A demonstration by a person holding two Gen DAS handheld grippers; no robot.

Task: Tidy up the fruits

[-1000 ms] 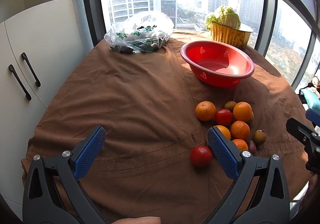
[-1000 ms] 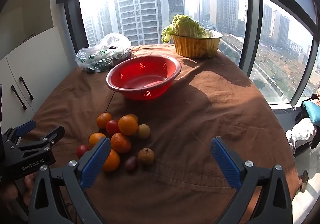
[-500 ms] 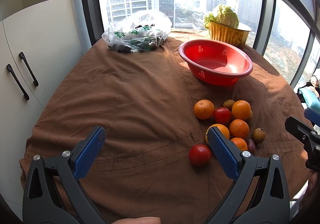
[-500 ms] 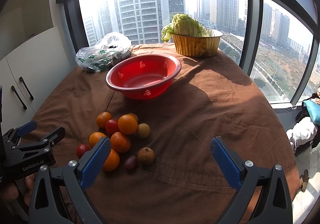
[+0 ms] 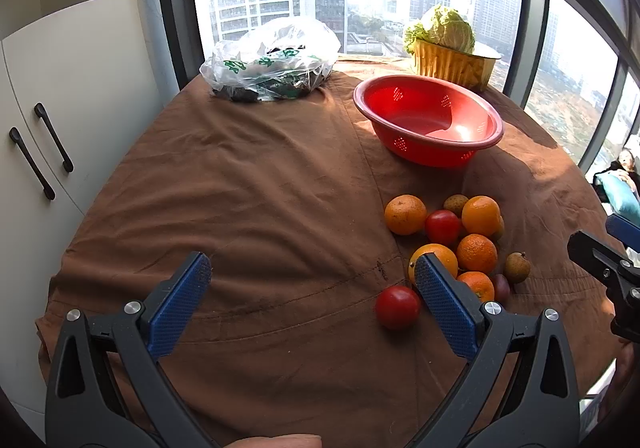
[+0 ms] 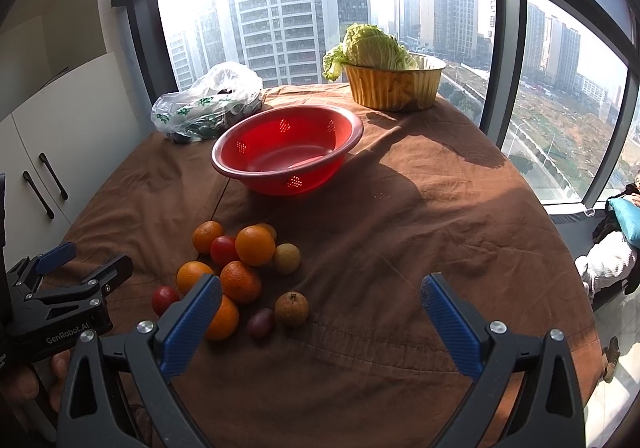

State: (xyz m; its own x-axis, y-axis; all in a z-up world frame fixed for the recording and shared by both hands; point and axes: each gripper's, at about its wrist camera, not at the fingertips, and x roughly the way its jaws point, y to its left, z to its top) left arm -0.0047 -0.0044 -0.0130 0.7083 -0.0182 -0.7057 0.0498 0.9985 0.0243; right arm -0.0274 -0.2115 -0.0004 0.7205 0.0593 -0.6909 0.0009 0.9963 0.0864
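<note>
A heap of fruit lies on the brown tablecloth [image 5: 260, 208]: several oranges [image 5: 405, 214] [image 6: 255, 245], two red tomatoes [image 5: 397, 307] [image 6: 164, 299], small brown fruits [image 6: 291, 309] and a dark plum [image 6: 260, 322]. An empty red colander bowl [image 5: 428, 124] [image 6: 286, 148] stands behind the heap. My left gripper [image 5: 312, 288] is open above the cloth, its right finger just beside the lone tomato. My right gripper [image 6: 320, 308] is open with nothing between its fingers, its left finger over the heap's near edge.
A plastic bag [image 5: 272, 60] of dark items lies at the back left. A yellow basket [image 6: 394, 82] with a cabbage [image 6: 370, 48] stands at the back by the window. White cabinet doors [image 5: 60, 120] flank the table's left. A person sits at far right [image 6: 624, 232].
Both grippers have drifted slightly; the scene sits a little lower and closer in the views. No fruit has moved and both grippers stay open.
</note>
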